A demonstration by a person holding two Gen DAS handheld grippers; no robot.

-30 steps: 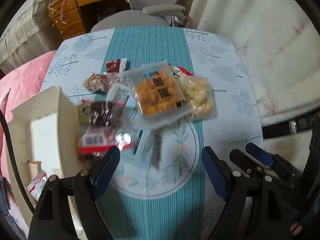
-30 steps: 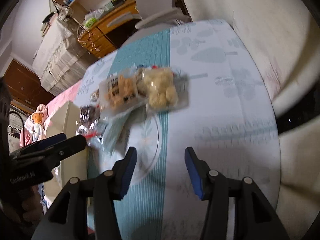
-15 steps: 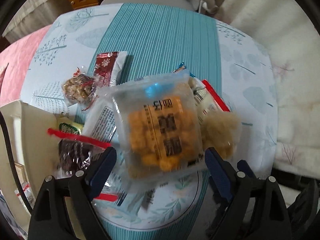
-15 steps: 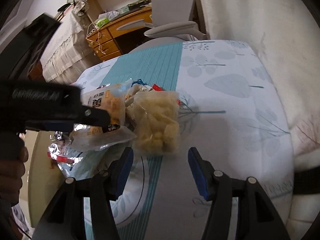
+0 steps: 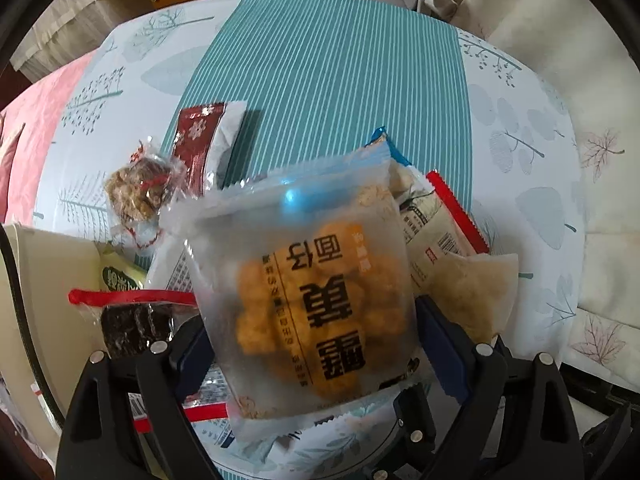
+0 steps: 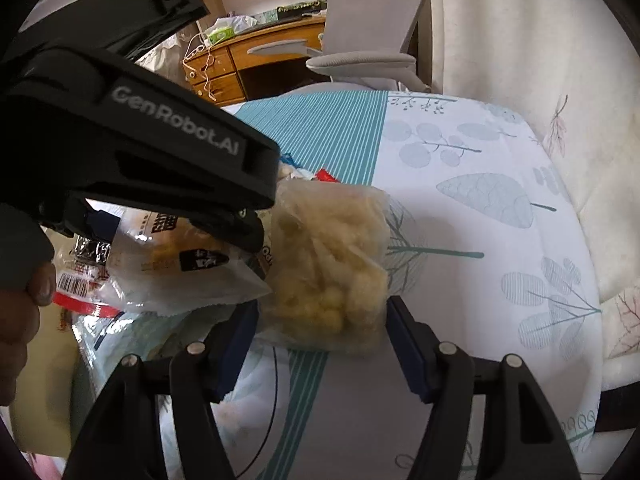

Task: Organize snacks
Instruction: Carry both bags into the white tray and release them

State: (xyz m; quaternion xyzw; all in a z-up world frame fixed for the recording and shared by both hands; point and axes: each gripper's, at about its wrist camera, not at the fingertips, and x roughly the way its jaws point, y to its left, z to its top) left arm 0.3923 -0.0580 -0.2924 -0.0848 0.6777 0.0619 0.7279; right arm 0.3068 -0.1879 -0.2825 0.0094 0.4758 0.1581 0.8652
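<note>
Orange snack bag [image 5: 316, 312] between spread left jaws.

Counter [image 5: 340, 80] under tablecloth: teal striped centre band, white sides with leaf print. Grey office chair [image 6: 360, 60] at far edge; wooden desk with drawers [image 6: 240, 56] behind it. Cream curtain [image 6: 520, 40] on right, pink bedding [image 5: 28, 132] on left

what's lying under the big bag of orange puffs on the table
The orange puff bag overlaps a printed packet, a pale snack bag and white wrappers. Anything beneath its middle is hidden.
</note>
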